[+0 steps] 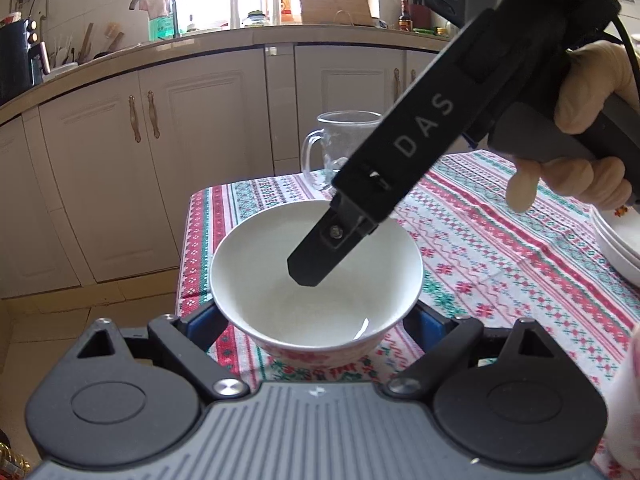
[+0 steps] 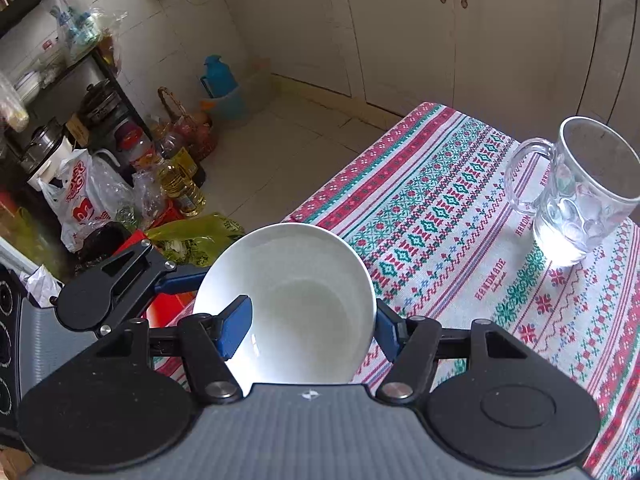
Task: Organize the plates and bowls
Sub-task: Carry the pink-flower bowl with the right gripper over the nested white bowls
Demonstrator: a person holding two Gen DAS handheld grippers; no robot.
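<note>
Our left claw [image 1: 316,320] is open wide around the white bowl [image 1: 316,276], fingers beside its sides. Our right claw [image 2: 308,332] pinches that bowl's rim. Behind the bowl, a glass mug [image 2: 576,192] stands on the counter [image 2: 440,200]; stacked plates [image 1: 620,248] lie right.

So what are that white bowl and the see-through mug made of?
The bowl looks like glazed ceramic: opaque white with a glossy highlight inside and a red printed pattern on its outer wall. The mug looks like clear glass, though clear plastic can't be ruled out: the tablecloth shows through its dimpled wall.
</note>
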